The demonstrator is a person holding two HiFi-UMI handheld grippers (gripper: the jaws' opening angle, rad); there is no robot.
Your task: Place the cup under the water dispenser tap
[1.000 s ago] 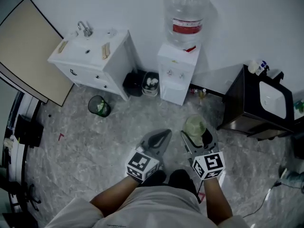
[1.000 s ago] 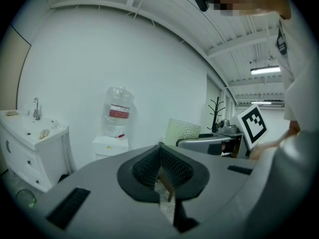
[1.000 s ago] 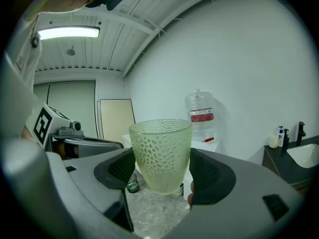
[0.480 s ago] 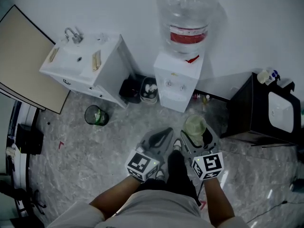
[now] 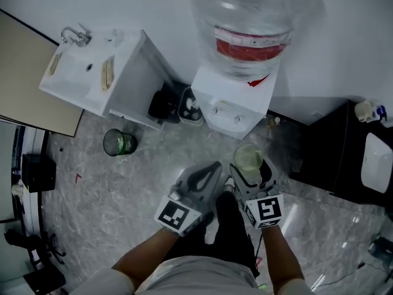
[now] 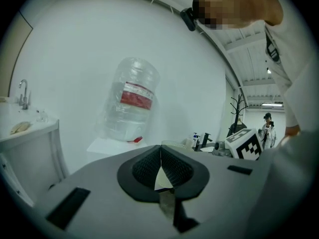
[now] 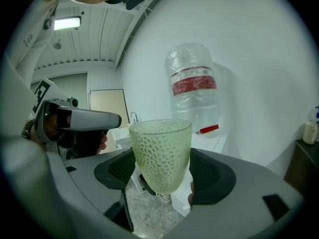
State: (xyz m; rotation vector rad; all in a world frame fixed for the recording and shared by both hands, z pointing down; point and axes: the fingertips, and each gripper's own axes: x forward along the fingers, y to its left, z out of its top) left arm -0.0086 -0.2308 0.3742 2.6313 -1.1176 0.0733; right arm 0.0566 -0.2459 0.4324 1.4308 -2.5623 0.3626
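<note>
A pale green dimpled cup (image 7: pixel 160 156) stands upright between the jaws of my right gripper (image 7: pixel 162 171), which is shut on it. In the head view the cup (image 5: pixel 248 161) rides just ahead of that gripper (image 5: pixel 247 176), short of the white water dispenser (image 5: pixel 232 106). The dispenser carries a big clear bottle (image 5: pixel 252 20) with a red label, and its taps (image 5: pixel 222 106) face me. The bottle (image 7: pixel 193 88) also shows beyond the cup in the right gripper view. My left gripper (image 5: pixel 206 178) hangs beside the right one, jaws pressed together with nothing in them; its pads (image 6: pixel 147 168) meet.
A white sink cabinet (image 5: pixel 95 72) stands left of the dispenser. A black bin (image 5: pixel 164 103) and a small white bin (image 5: pixel 190 108) sit between them. A green waste basket (image 5: pixel 119 143) is on the marble floor (image 5: pixel 110 195). A black cabinet (image 5: pixel 362 155) stands at the right.
I have come closer to the dispenser: it and its bottle loom larger and nearer in the head view. Both grippers keep their state, the cup still held in the right one.
</note>
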